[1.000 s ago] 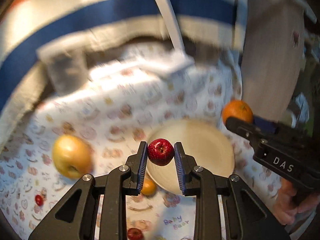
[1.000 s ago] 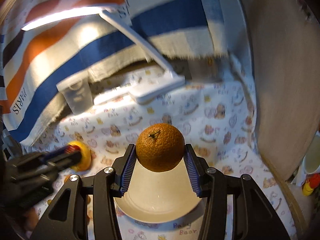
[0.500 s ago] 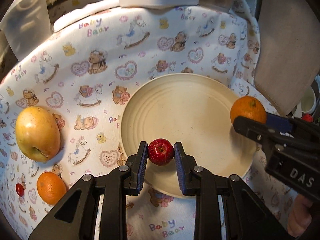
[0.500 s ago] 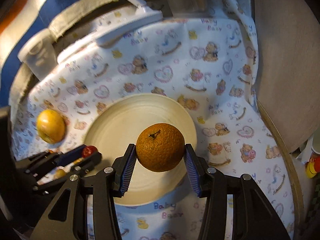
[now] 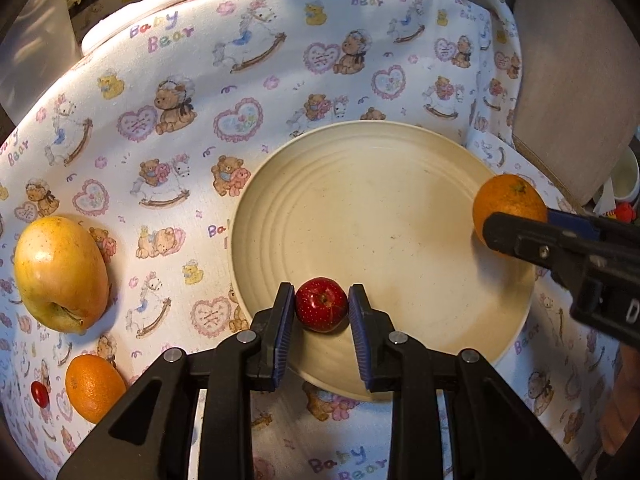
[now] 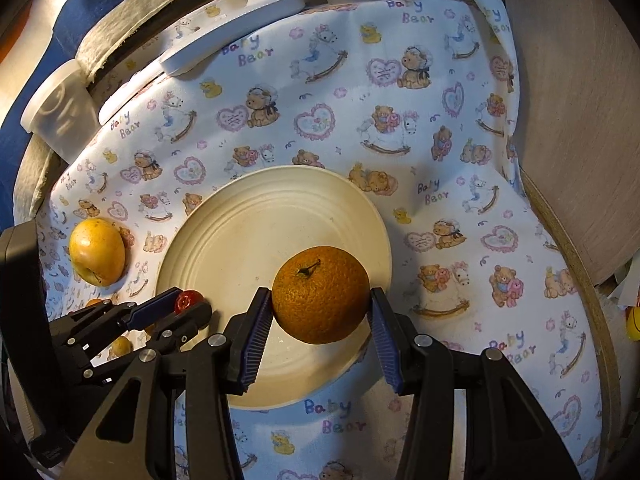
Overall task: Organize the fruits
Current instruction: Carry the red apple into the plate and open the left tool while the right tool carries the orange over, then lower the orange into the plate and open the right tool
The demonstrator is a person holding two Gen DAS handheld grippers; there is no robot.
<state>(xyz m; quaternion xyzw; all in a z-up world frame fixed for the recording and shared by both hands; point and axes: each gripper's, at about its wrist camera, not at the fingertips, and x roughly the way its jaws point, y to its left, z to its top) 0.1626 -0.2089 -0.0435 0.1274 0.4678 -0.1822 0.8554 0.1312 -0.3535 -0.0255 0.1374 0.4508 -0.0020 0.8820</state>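
Observation:
A cream plate (image 5: 380, 200) lies on the bear-print cloth. My left gripper (image 5: 321, 292) hangs low over its near rim with a small red apple (image 5: 321, 310) between the blue pads. The jaws are opening, and the pads still seem to touch the apple. My right gripper (image 6: 320, 294) is shut on a large orange (image 6: 320, 294) above the plate's (image 6: 248, 216) near right part. The orange (image 5: 508, 204) also shows at the plate's right edge in the left wrist view. A yellow apple (image 5: 60, 272), a small orange (image 5: 94, 388) and a tiny red fruit (image 5: 40, 394) lie left of the plate.
A white lamp base (image 6: 240, 28) and a clear plastic cup (image 6: 60, 112) stand at the cloth's far edge. A wooden panel (image 6: 580, 120) rises along the right side. The round table's edge (image 6: 600, 340) curves at the right.
Both grippers have come down and tipped toward the plate, each carrying its fruit. The red apple now sits slightly lower between the left pads.

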